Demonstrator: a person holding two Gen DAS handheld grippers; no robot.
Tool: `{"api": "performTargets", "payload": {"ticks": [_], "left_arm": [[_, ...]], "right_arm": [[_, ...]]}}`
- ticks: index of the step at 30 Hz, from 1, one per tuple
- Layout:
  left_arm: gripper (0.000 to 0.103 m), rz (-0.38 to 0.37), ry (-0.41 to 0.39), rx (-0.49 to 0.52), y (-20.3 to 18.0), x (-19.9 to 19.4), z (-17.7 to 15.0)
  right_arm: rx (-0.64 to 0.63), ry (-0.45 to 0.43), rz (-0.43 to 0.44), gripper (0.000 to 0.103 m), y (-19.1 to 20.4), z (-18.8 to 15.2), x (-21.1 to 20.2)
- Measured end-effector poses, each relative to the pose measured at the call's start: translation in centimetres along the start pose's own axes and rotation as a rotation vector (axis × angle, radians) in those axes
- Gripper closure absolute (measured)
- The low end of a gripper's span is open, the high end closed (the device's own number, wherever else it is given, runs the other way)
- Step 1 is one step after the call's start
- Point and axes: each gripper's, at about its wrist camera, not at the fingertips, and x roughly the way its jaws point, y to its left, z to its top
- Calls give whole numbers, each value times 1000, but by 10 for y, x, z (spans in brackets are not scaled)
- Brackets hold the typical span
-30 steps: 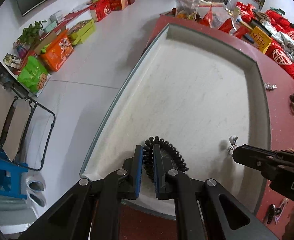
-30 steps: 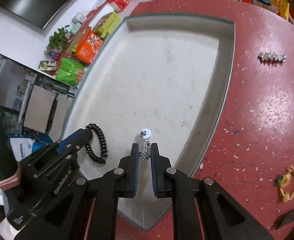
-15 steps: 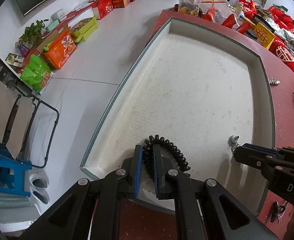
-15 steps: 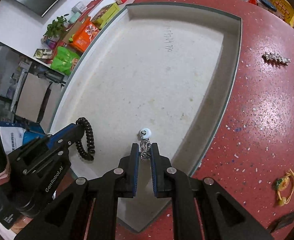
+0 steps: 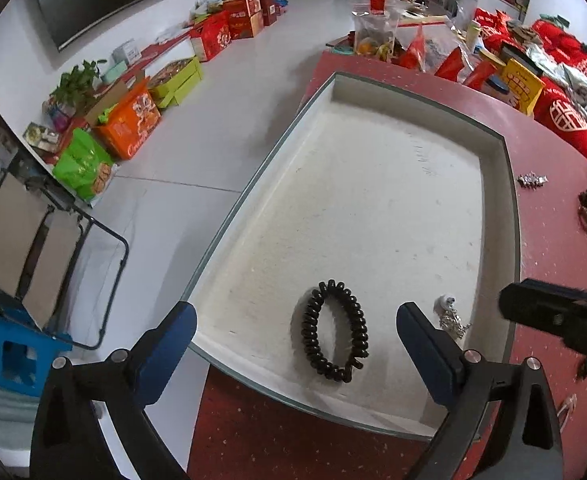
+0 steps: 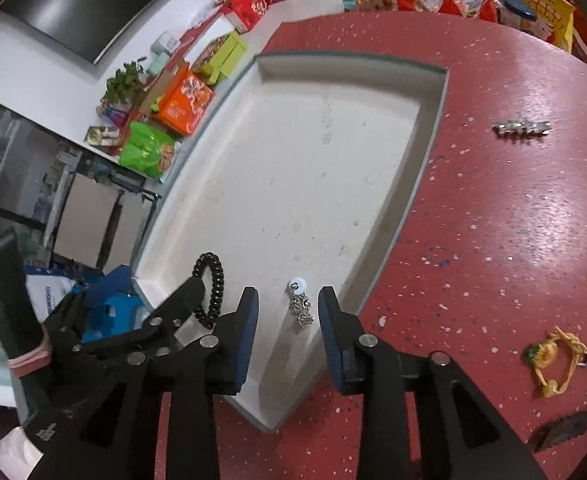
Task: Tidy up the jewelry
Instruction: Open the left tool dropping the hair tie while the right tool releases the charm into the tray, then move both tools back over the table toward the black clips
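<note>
Jewelry lies loose in the white recessed tray (image 5: 373,208): black coil bracelet (image 5: 335,330) flat between the wide-spread fingers of the left gripper (image 5: 293,332), whose jaws have just opened off it. Silver chain with white bead (image 6: 300,303) rests untouched between the parted pads of the right gripper (image 6: 288,308), jaws likewise just opening. Further pieces sit right of that gripper on the red tabletop (image 6: 493,220): silver clip (image 6: 523,128), yellow charm (image 6: 555,360).

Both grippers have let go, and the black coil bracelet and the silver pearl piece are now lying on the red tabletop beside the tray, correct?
Not quite. Both grippers are open, left gripper and right gripper, jaws just opened, but the black coil bracelet and the silver pearl piece lie inside the white tray, not on the red tabletop. Both wrist views show this.
</note>
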Motion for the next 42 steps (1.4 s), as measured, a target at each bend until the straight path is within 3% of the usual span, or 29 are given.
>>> {"api": "performTargets", "payload": {"ticks": [2,7,12,15,23,30,42], "left_arm": [[2,1,-4,0,-3,-6,-2],[1,-7,-14,11,-11,-22,-7],[1,-45,2,59,-34,-36,-18],[1,-84,8,106,-56,-47,-26],[1,-159,18,185,-101,-65,-40],[1,-232,39,258,-137,-76,-51],[1,-253,84,299,-191,-60,-52]], "right_arm": [[9,-18,-1,54,-4,-4,-11],[66,-53,-20,41,-28,-13,-40],[136,-72,-69,39,-61,-33,-65],[160,-86,-98,23,-78,-45,-78],[249,-127,-185,16,-121,-84,-116],[336,-138,-238,16,-161,-116,-138],[386,-96,-357,16,-213,-131,-145]]}}
